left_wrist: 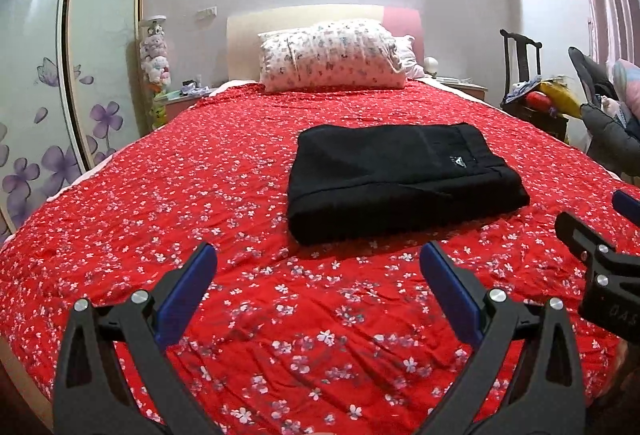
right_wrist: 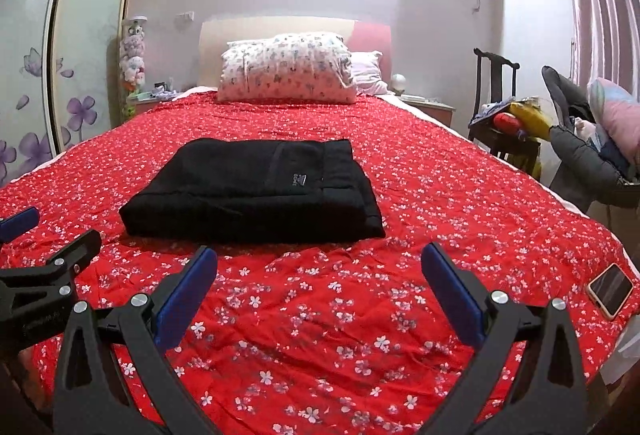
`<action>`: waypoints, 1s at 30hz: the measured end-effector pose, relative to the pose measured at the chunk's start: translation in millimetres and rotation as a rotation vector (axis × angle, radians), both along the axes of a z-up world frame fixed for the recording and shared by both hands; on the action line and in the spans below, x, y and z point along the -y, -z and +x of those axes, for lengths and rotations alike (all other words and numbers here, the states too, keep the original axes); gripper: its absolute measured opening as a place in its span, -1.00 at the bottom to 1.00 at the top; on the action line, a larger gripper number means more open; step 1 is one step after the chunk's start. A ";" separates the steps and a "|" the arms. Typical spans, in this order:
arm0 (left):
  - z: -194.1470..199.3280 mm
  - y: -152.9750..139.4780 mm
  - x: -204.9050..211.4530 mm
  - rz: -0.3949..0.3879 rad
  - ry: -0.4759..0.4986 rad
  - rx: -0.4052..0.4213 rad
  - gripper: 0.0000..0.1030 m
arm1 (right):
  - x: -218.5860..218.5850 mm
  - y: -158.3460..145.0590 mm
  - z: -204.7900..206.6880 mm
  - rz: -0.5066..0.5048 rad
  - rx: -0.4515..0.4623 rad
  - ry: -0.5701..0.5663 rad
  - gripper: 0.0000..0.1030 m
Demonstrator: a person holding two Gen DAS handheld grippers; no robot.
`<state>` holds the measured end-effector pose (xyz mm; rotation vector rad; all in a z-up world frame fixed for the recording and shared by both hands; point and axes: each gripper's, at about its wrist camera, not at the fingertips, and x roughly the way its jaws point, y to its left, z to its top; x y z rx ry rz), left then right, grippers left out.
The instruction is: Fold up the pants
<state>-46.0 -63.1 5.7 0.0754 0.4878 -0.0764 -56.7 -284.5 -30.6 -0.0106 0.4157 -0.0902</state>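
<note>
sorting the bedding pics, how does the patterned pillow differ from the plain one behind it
The patterned pillow carries a small all-over print; the plain pillow is pale pink with no print. The patterned pillow lies in front and shows almost whole, while the plain pillow is mostly hidden, only its right end showing. The patterned one looks bigger and plumper. Both sit at the head of the bed, against the headboard.

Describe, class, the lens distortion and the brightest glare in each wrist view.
Left wrist view: the wardrobe door frame bows outward, and the wall above the headboard is blown out white. Right wrist view: the red floral bedspread edge curves, with the same glare above the floral pillow.
</note>
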 end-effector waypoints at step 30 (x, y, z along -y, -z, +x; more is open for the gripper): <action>7.9 11.1 10.1 -0.023 0.083 -0.078 0.96 | 3.0 4.8 2.1 0.012 -0.039 0.026 0.97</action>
